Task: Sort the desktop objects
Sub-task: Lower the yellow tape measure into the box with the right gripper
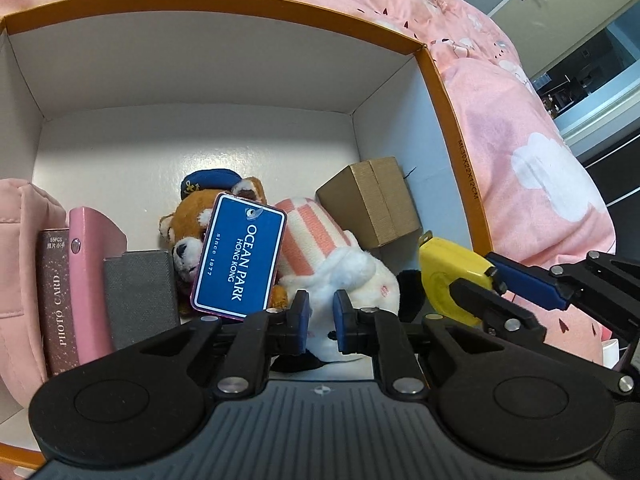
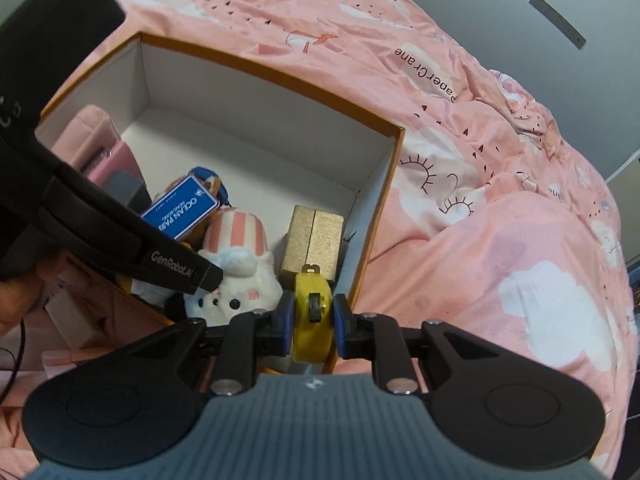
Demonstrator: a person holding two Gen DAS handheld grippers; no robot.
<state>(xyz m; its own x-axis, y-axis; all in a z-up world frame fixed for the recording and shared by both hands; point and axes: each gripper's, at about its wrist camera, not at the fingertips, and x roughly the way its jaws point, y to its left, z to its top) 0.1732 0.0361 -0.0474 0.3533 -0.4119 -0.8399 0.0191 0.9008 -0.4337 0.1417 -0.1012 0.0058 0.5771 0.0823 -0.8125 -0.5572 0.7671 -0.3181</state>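
Placing step: right gripper (image 2: 312, 318) clamps yellow plastic tape measure (image 2: 313, 320) over orange-rimmed cardboard box (image 2: 394, 168), near-right corner. Left gripper (image 1: 321, 314) narrowed, empty. Next: lower, release.

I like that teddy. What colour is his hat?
Dark blue, on the brown plush toy's hat, clearest in the left wrist view.
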